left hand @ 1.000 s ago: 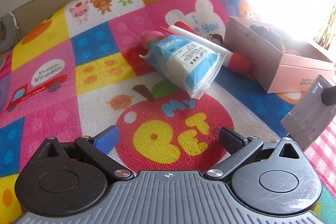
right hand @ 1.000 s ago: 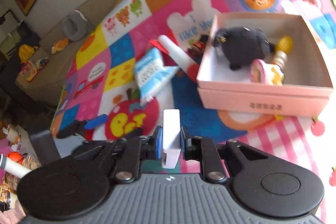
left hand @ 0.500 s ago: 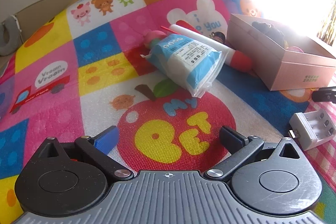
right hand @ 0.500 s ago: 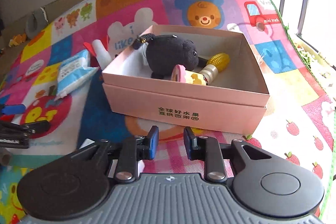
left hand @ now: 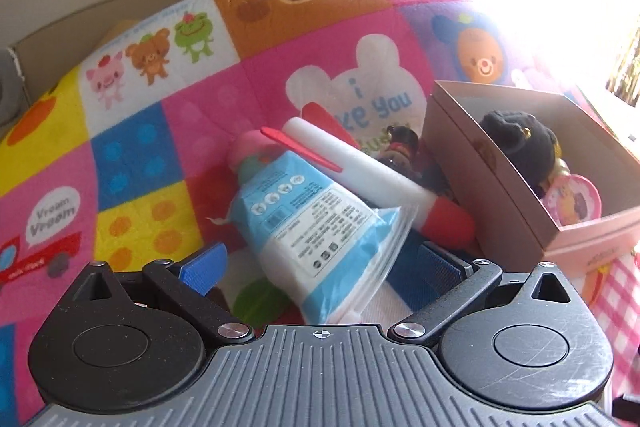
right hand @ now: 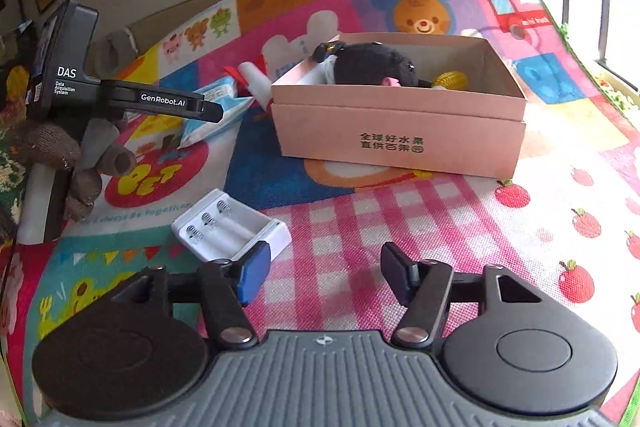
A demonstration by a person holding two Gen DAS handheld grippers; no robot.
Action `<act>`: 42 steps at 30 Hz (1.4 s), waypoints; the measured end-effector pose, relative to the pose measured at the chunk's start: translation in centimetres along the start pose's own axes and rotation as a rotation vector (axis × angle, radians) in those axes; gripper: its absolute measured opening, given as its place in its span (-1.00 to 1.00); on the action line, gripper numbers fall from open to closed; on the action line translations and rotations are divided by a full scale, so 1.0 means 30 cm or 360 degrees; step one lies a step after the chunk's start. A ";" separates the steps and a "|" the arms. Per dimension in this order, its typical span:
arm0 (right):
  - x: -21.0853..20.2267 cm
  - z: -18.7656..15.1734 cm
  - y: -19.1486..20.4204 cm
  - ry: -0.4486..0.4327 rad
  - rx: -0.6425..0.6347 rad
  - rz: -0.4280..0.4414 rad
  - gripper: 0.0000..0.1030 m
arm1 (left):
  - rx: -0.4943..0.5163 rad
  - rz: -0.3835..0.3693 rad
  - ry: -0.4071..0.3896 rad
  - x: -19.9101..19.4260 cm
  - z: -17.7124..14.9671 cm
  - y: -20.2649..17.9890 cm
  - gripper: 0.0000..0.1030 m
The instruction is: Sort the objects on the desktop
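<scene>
Your white battery holder (right hand: 231, 227) lies flat on the play mat (right hand: 460, 227), spring slots up, just ahead of your right gripper (right hand: 320, 273) beside its left-hand finger, with nothing between the jaws as they spread. That gripper tilts down at the mat, the pink box (right hand: 400, 131) beyond. Your left gripper (left hand: 320, 267) angles downward, jaws wide, with the blue-and-white pouch (left hand: 316, 231) lying between them, pads clear of it. A gloved hand (right hand: 76, 163) holds it.

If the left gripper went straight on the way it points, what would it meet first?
Most likely the blue-and-white plastic packet, which lies between the open jaws of the left gripper. The white-and-red tube sits behind it, though depth is unclear.
</scene>
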State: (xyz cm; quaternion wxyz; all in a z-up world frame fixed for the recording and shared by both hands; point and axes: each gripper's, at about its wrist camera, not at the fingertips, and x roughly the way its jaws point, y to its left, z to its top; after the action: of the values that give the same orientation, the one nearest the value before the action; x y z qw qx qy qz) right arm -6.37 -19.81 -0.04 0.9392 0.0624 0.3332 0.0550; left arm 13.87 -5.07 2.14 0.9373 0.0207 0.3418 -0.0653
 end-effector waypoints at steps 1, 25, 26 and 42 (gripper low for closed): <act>0.002 0.002 -0.003 -0.0010 0.0016 -0.0026 0.31 | -0.0032 0.0012 0.0009 0.020 0.008 -0.006 1.00; -0.015 0.002 -0.061 -0.0088 0.0205 -0.0079 0.97 | 0.0279 -0.0366 0.0080 -0.367 -0.321 -0.008 0.44; -0.017 0.002 -0.054 -0.0090 0.0188 -0.0078 0.98 | 0.0287 -0.0357 0.0079 -0.380 -0.342 -0.011 0.49; 0.017 0.003 0.180 -0.0059 -0.0400 -0.0479 1.00 | 0.0196 -0.0006 0.0017 -0.377 -0.359 0.089 0.90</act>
State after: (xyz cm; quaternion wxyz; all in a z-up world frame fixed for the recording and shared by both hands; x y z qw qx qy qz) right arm -6.25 -14.42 0.56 0.9431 -0.1049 0.3121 -0.0461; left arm -1.22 -0.30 1.16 0.9323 0.0780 0.3422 -0.0878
